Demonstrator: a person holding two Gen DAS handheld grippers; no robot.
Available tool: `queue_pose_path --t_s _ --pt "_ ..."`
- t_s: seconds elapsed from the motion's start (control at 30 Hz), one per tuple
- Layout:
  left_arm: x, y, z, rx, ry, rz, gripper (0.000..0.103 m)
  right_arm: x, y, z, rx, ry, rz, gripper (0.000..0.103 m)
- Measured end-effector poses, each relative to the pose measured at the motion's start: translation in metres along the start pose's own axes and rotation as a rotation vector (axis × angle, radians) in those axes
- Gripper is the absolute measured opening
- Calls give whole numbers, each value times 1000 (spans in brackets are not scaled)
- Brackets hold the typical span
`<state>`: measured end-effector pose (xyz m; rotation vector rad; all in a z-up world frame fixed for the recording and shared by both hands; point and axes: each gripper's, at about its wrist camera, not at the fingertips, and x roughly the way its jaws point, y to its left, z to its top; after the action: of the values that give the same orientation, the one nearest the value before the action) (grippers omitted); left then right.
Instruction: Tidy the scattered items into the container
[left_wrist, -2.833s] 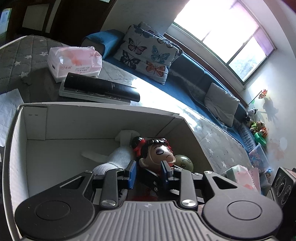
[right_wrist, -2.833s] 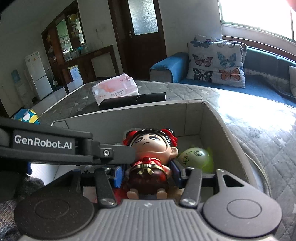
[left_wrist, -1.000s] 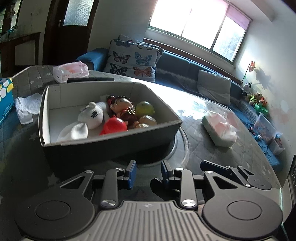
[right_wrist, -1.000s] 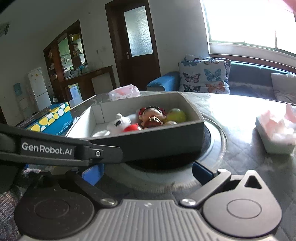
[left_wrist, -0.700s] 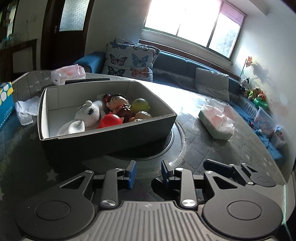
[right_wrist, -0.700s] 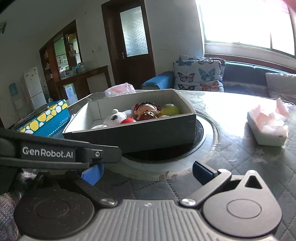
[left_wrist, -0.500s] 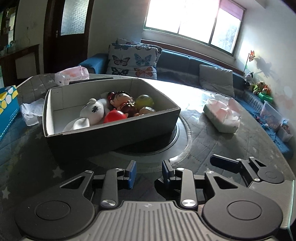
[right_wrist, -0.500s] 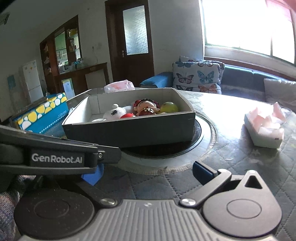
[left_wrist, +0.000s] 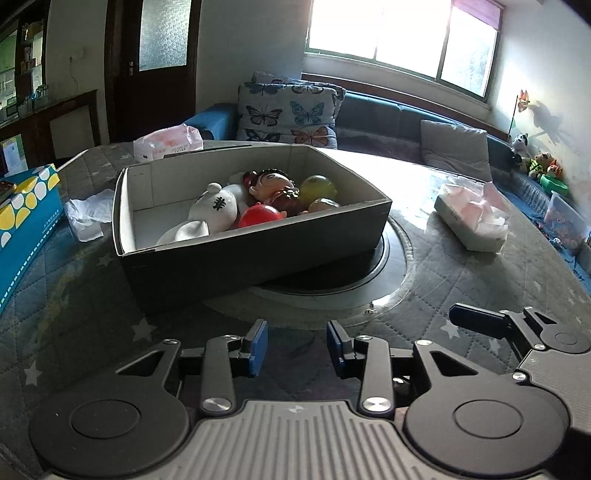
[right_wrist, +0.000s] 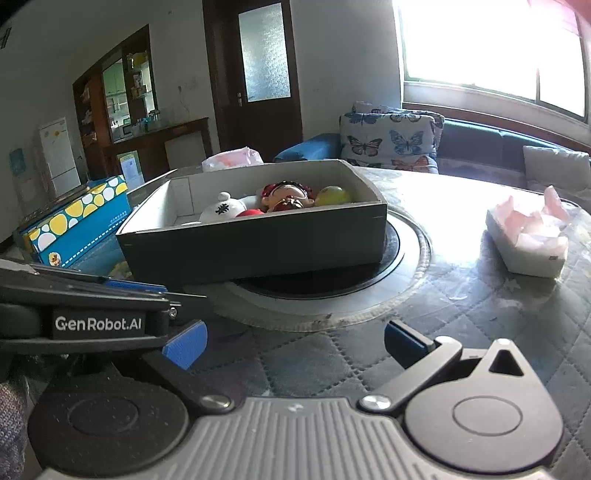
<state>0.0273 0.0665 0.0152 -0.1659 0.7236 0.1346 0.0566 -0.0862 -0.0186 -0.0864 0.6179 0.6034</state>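
Box (left_wrist: 255, 254): dark outside, pale inside, open-topped; it sits on the table with its right part resting over a round dark disc (left_wrist: 332, 273) ringed in a lighter band.
Box contents: 5 toys, all bunched toward the far-right part of the box – a white plush (left_wrist: 218, 206) with a black mark, a red ball (left_wrist: 258, 216), a big-headed doll (left_wrist: 271, 182) with black hair and red trim, a yellow-green ball (left_wrist: 317, 186) and a tan ball (left_wrist: 323, 204) touching the near wall.
Box, left part: bare pale floor shows there.
Left gripper (left_wrist: 295, 341): low and near, well apart from the box; its 2 blue-padded fingers stand a short gap apart with nothing between them.
Right gripper (right_wrist: 293, 341): also near the table edge, fingers spread wide and holding nothing; in the left view it shows at the right edge (left_wrist: 517, 328).
Table (left_wrist: 461, 280): covered in a grey quilted cloth with star prints.
Tissue pack, right (left_wrist: 472, 218): white wrapper, pink sheets sticking up – well apart from the box.
Tissue pack, far (left_wrist: 168, 142): pink and white, just behind the box's far wall.
Blue carton (right_wrist: 77, 225): yellow and white spots, left of the box.
Crumpled paper (left_wrist: 90, 214): white, between the blue carton and the box.
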Motion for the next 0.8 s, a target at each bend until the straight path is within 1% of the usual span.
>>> queue_pose_path --t_s 0.1,0.23,0.43,0.8 --pt "3 1 0 1 10 10 40 3 1 0 -6 7 -2 103" --pt "5 2 -1 9 15 46 39 7 0 -2 -5 18 -6 103" --pt "11 7 -1 -5 25 79 37 13 -1 -1 3 30 -6 103" --pt "18 12 -1 -19 46 91 37 21 -2 -2 5 48 -11 103"
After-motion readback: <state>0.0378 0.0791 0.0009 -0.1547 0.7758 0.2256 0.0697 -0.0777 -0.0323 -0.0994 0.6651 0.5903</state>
